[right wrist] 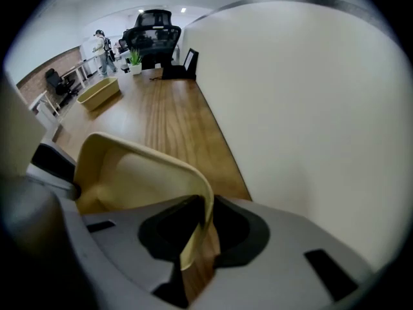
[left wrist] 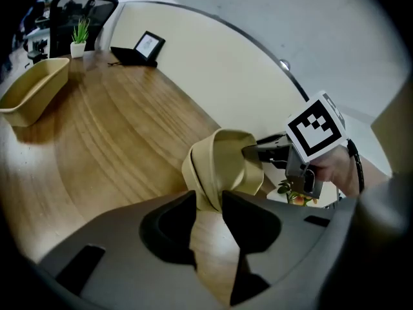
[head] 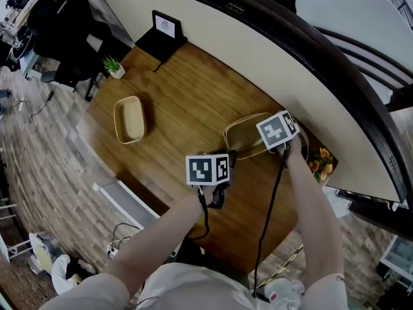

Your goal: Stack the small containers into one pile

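Beige smooth-walled container (head: 242,137) (thin rim, rounded corners), matching second container (head: 130,119) well apart.

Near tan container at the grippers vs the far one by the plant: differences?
The near container has its rim between the jaws of the left gripper and the right gripper; the far container stands alone, untouched. The near container sits beside the pale partition; the far container nearer the plant. Both are tan, oblong, empty, open side up.

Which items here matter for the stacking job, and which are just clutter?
Job:
left gripper
right gripper
beige container at both grippers
second beige container, far left

Clutter:
small potted plant
black framed stand
orange-green decoration
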The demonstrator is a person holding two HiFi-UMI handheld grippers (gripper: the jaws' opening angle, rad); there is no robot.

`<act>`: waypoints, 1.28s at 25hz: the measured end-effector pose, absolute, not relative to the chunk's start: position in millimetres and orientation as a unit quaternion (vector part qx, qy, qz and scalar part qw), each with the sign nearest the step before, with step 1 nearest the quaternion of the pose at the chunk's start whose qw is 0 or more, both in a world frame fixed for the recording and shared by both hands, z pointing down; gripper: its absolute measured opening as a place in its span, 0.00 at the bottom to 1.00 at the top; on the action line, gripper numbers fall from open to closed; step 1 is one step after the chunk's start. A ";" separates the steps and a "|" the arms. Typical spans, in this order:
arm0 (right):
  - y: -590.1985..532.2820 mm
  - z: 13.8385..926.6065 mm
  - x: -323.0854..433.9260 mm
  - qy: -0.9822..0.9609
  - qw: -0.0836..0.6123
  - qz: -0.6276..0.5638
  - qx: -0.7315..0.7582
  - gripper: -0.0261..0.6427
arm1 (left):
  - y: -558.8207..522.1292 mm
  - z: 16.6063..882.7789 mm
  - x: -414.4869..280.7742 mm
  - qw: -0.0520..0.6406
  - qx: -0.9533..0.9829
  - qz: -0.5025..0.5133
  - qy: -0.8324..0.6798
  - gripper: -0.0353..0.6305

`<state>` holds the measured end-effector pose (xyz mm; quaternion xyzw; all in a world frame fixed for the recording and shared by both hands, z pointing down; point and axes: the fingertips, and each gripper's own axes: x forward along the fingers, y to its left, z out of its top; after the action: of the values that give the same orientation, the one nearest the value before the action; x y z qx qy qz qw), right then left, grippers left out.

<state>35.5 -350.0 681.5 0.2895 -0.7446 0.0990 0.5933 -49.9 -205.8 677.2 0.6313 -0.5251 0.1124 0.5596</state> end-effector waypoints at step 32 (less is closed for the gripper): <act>-351.5 668.4 49.5 -0.753 0.556 0.127 0.328 0.38 | -209.5 669.8 -61.4 0.524 0.661 0.165 -0.511 0.41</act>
<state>49.5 -351.5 668.4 0.3283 -0.7527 0.1274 0.5563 -61.4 -209.5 669.8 0.6605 -0.5113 0.1650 0.5245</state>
